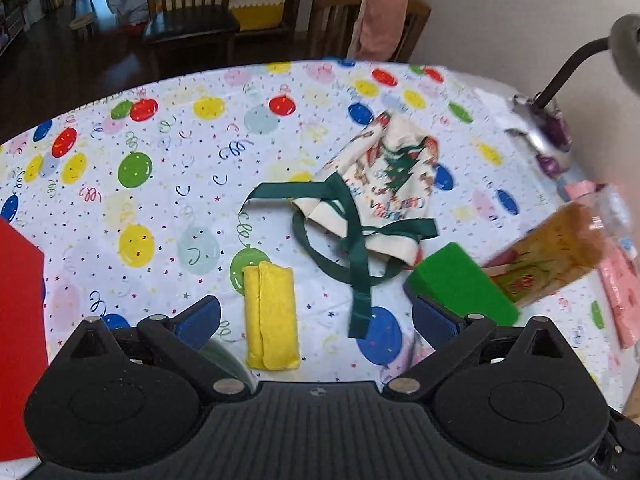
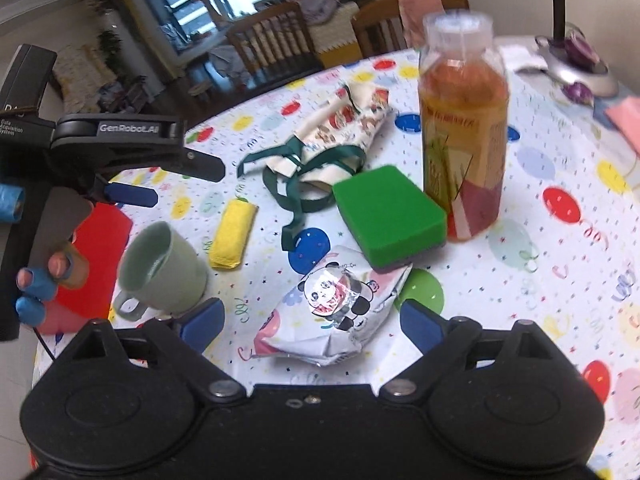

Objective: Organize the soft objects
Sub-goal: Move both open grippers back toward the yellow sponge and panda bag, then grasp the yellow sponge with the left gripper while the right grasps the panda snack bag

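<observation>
A folded yellow cloth [image 1: 273, 317] lies just ahead of my left gripper [image 1: 316, 318], which is open and empty above the table. A cream Christmas-print bag with green straps [image 1: 384, 184] lies beyond it, and a green sponge [image 1: 464, 286] sits by the right finger. In the right wrist view my right gripper [image 2: 310, 322] is open and empty over a panda-print packet [image 2: 336, 308]. The sponge [image 2: 390, 214], the bag [image 2: 340, 136] and the yellow cloth [image 2: 233, 236] lie further ahead. The left gripper [image 2: 132, 194] shows at the left.
A juice bottle [image 2: 464, 128] stands behind the sponge. A pale green mug [image 2: 160, 268] sits at the left near a red mat [image 2: 96, 240]. A lamp base [image 2: 576, 68], pink paper [image 2: 626, 120] and chairs [image 1: 192, 12] are at the far side. The balloon tablecloth [image 1: 160, 208] covers the table.
</observation>
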Demonstrator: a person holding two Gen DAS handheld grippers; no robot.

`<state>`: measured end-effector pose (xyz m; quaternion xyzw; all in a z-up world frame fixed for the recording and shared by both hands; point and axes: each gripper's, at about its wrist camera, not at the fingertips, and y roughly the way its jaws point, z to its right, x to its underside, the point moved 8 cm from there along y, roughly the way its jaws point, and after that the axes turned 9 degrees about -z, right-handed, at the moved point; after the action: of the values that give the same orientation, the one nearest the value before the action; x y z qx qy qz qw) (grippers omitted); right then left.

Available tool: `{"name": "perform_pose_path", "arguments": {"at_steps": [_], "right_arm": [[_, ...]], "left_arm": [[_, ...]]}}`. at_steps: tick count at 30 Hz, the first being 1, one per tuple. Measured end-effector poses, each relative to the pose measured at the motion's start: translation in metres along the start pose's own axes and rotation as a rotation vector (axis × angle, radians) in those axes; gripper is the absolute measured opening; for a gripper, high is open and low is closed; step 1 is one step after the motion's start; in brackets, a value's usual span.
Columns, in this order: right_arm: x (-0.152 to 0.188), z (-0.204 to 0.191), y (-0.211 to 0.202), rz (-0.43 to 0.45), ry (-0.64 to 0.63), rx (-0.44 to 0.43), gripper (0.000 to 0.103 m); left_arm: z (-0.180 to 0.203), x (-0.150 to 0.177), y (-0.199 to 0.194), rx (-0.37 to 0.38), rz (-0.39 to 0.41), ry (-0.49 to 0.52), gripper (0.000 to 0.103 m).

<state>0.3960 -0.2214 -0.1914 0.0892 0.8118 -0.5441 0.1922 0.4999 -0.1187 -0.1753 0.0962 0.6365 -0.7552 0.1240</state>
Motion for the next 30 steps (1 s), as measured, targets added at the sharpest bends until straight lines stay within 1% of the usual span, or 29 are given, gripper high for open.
{"name": "perform_pose_path", "arguments": {"at_steps": [3,6,8,10,12,17,20,22,24,25,28,30], "right_arm": [[-0.005,-0.002,0.017,-0.026,0.014,0.025,0.095],[-0.010,-0.003,0.031,-0.048,0.042,0.033,0.095],[-0.012,-0.004,0.038,-0.059,0.053,0.040,0.095],[-0.014,-0.004,0.045,-0.071,0.059,0.052,0.095],[-0.015,-0.003,0.053,-0.089,0.062,0.074,0.095],[-0.016,0.002,0.066,-0.125,0.105,0.133,0.095],[-0.016,0.001,0.070,-0.130,0.119,0.151,0.097],[-0.016,0.002,0.071,-0.131,0.120,0.194,0.096],[-0.013,0.003,0.074,-0.148,0.114,0.227,0.096],[-0.011,0.004,0.076,-0.156,0.116,0.238,0.096],[-0.006,0.004,0.081,-0.174,0.125,0.238,0.096],[-0.005,0.004,0.081,-0.172,0.123,0.243,0.095]], "left_arm": [[-0.002,-0.005,0.019,-0.036,-0.034,-0.003,0.103],[-0.005,-0.007,0.036,-0.070,-0.074,-0.004,0.103],[-0.007,-0.008,0.045,-0.109,-0.092,0.011,0.103],[-0.007,-0.010,0.053,-0.117,-0.102,0.025,0.103],[-0.010,-0.010,0.061,-0.136,-0.124,0.013,0.103],[-0.015,-0.011,0.080,-0.133,-0.163,-0.017,0.102],[-0.016,-0.011,0.087,-0.152,-0.168,-0.020,0.102],[-0.017,-0.011,0.089,-0.159,-0.166,-0.021,0.100],[-0.017,-0.010,0.092,-0.160,-0.171,-0.017,0.092],[-0.017,-0.009,0.093,-0.164,-0.175,-0.016,0.090],[-0.017,-0.009,0.096,-0.168,-0.179,-0.017,0.082],[-0.017,-0.008,0.098,-0.173,-0.181,-0.019,0.067]]}}
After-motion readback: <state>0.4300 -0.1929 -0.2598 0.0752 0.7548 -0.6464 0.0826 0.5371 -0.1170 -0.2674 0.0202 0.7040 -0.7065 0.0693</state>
